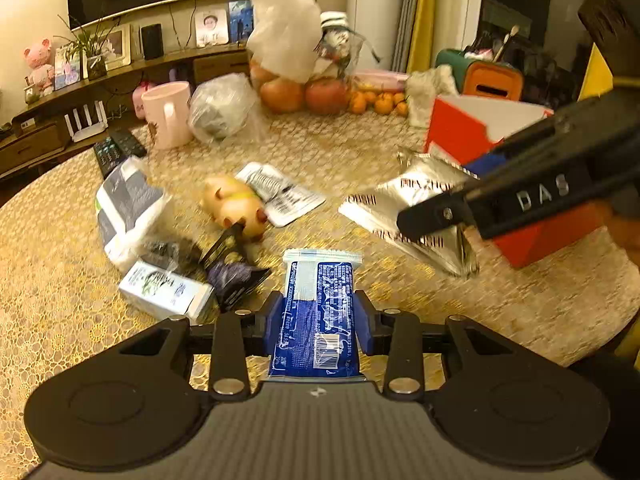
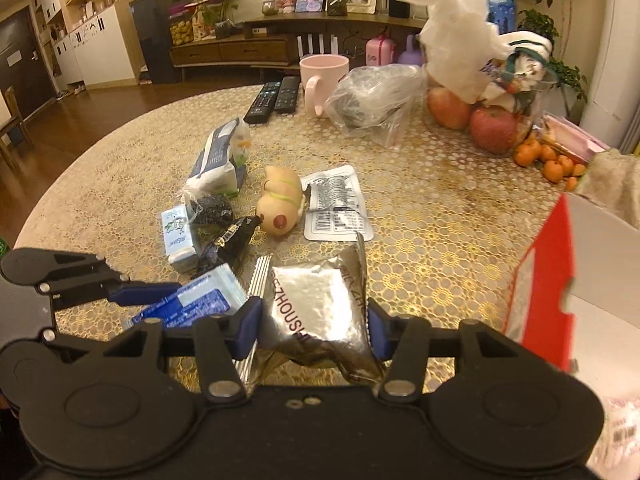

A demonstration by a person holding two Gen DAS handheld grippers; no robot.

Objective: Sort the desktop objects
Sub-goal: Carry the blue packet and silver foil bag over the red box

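Over the lace-covered table [image 2: 440, 216], both packets gripped and lifted clear.

Left gripper [image 1: 316, 312] clamped across the blue packet [image 1: 316, 300], right gripper [image 2: 312, 320] pinching the silver foil pouch [image 2: 316, 312], each held mid-body to keep it level (red-and-white box [image 2: 560, 280] just beside, probably the drop spot); pig toy [image 2: 280, 204], tissue pack [image 2: 220, 156] lying unsorted.

The right gripper [image 1: 432, 216] carries the white letters "DAS" on its black side. The silver packet [image 2: 316, 312] shows dark letters "EZHOUSH" along its edge. The blue packet [image 1: 316, 312] has a barcode and small white print, too fine to read.
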